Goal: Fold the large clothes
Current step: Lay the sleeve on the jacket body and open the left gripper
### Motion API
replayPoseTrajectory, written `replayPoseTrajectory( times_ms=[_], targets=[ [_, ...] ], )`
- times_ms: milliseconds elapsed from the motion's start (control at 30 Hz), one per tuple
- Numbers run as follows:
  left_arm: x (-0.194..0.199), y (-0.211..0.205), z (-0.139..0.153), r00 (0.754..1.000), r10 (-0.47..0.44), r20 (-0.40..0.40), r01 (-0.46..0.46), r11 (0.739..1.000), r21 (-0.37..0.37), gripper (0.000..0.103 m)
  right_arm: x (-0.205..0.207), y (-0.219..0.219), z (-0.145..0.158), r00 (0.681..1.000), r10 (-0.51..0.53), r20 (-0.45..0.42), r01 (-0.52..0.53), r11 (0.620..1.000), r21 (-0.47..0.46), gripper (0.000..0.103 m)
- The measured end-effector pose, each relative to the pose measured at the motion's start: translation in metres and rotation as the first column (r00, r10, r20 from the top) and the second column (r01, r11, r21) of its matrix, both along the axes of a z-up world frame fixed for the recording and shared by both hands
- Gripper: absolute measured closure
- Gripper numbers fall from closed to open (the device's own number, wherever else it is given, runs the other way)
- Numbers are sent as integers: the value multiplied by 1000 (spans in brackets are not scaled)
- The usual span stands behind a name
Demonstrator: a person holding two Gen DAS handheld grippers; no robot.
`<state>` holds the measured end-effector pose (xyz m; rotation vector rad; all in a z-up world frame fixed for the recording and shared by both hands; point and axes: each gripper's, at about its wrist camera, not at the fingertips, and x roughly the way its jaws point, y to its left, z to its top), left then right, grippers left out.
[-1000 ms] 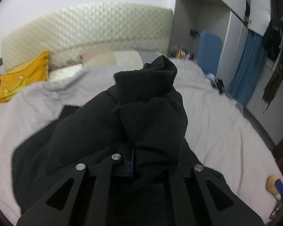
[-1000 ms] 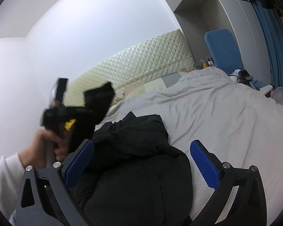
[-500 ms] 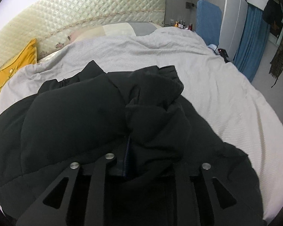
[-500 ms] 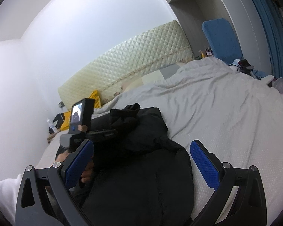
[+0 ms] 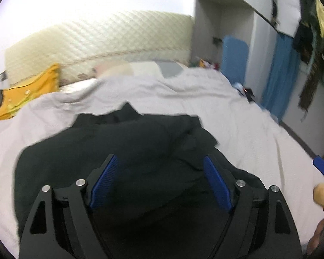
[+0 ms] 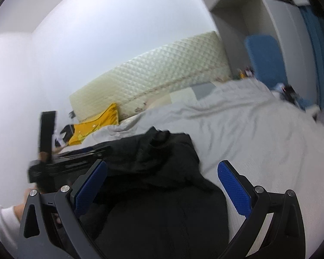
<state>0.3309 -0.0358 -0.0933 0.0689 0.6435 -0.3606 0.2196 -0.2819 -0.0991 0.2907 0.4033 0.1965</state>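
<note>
Jacket (image 5: 127,151), black and padded, lies bunched on the grey bedspread (image 5: 237,120) near the foot edge of the bed, collar toward the quilted headboard (image 5: 101,45). The left tool (image 5: 159,177) has just been opening; its blue pads stand apart above the fabric, gripping nothing. The right tool (image 6: 162,185) hangs wide open over the jacket's right side.

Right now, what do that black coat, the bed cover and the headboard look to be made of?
Black coat: matte, puffy, probably padded synthetic; soft bulging folds. Bed cover: pale grey woven cloth, maybe cotton; fine texture, creases. Headboard: cream quilted padding, faint sheen, possibly faux leather.
</note>
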Motion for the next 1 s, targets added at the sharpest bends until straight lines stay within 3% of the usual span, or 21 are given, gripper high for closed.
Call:
replayPoseTrajectory(
  times_ms=[167,333,400,600,700,1000],
  targets=[
    [7,62,26,990,132,40,-131,991,-14,22,34,41,27,997,43,59,-37,995,-98,0],
    [30,113,16,969,247,13,-247,968,31,22,85,88,22,992,127,27,-119,972,-202,0],
    [41,129,4,960,280,-10,-280,960,31,22,117,107,3,986,161,-40,-166,968,-191,0],
    [72,148,-45,947,317,-57,-309,945,107,22,179,133,-60,976,134,-174,-174,955,-240,0],
    [77,149,-64,948,311,-71,-302,946,119,21,191,139,-83,974,116,-197,-170,943,-286,0],
    [87,149,-94,946,314,-79,-304,945,116,20,208,138,-119,969,95,-229,-165,937,-309,0]
  ],
)
